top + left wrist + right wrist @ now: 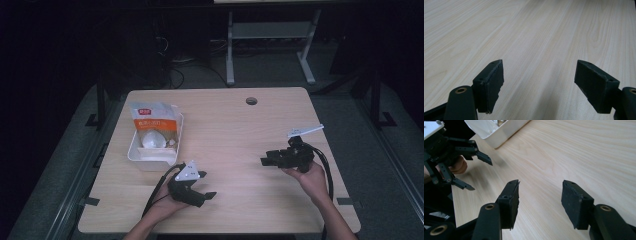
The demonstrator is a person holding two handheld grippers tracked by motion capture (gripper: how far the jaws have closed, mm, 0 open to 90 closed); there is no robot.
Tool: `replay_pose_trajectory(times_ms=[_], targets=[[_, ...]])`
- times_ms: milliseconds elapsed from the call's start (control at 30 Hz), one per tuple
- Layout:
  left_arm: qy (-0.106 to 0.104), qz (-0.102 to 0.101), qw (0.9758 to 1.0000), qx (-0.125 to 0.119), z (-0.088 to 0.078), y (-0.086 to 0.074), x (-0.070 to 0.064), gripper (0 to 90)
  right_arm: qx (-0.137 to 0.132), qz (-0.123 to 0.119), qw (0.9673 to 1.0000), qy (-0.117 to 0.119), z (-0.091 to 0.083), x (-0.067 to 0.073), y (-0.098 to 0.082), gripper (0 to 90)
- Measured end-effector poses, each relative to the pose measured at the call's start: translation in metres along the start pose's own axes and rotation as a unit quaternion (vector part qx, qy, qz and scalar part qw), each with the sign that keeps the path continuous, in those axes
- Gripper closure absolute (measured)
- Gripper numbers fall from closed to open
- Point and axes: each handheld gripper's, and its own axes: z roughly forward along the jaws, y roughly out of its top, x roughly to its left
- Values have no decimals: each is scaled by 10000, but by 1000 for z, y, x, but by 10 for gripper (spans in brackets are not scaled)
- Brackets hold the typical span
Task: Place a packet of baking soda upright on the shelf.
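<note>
White tray (150,157) sits near the table's (240,130) left edge, probably holding a cup.

tray (134,150): white, rectangular, upright near the desk's left edge, just beyond my left hand.
bag (154,116): white and orange, leaning in the tray's far end.
cup (154,141): white, inside the tray, before the bag.

Table (544,32): pale wood-grain top, smooth, matt.
Left gripper (539,85): matt black pads (edges rough, worn).
Right gripper (540,203): same matt black pads, brass-looking rivets.
Tray (137,152): white plastic, slightly glossy.
Bag (152,117): glossy printed film.
</note>
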Motion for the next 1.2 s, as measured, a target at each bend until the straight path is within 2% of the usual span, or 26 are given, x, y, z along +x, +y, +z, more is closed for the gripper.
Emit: replay_pose_trajectory(times_ms=[800, 967, 1200], targets=[[8, 30, 10000, 24, 0, 0, -1, 232, -19, 305, 9995, -20, -17, -7, -44, 462], [6, 29, 10000, 17, 0, 0, -1, 233, -53, 306, 9995, -24, -18, -3, -54, 457], [-7, 58, 10000, 11, 0, 1, -3, 233, 58, 198, 9997, -99, -14, 6, -63, 444]])
